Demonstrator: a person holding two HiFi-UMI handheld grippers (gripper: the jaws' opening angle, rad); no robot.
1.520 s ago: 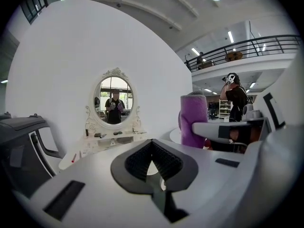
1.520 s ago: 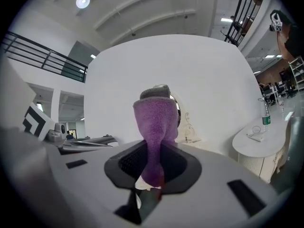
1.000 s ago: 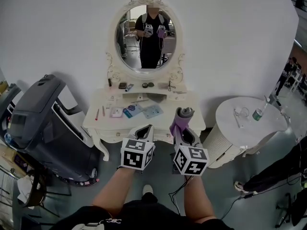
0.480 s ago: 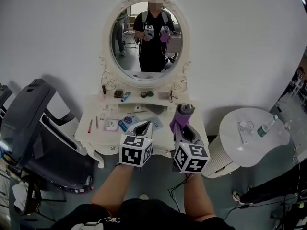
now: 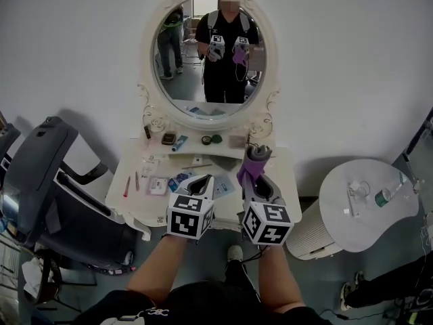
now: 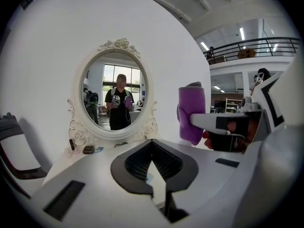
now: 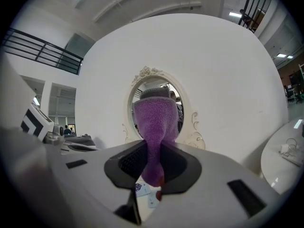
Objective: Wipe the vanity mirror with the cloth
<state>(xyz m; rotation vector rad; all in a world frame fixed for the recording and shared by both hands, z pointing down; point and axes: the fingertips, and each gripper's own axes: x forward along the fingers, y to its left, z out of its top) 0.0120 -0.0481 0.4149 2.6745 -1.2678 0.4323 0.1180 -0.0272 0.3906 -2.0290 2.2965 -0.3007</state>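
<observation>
1. Over the front edge of the worktop [image 5: 132,175], the right tool [image 5: 260,180] is clamped on the lower end of the purple cloth [image 5: 253,165]. Most of the cloth stands free above the jaws, well apart from the vanity mirror [image 5: 210,53].
2. Likely risk: so much loose cloth may fold or pull out of the jaws once it is pressed to the glass. The hard jaw tips could then meet the mirror instead of the fabric.
3. Reaching the glass means passing over the small cosmetics [image 5: 169,139] on the worktop. A low forearm or tool could knock them, and the carved frame [image 5: 150,117] might snag the cloth.
4. The left tool [image 5: 201,183] has its jaws drawn together on nothing. It sits just beside the right one and could get in the way of a wide wipe.
5. Both forearms are held forward, side by side and low. The tools point toward the mirror, and the right one is angled so the cloth stands upright.
</observation>
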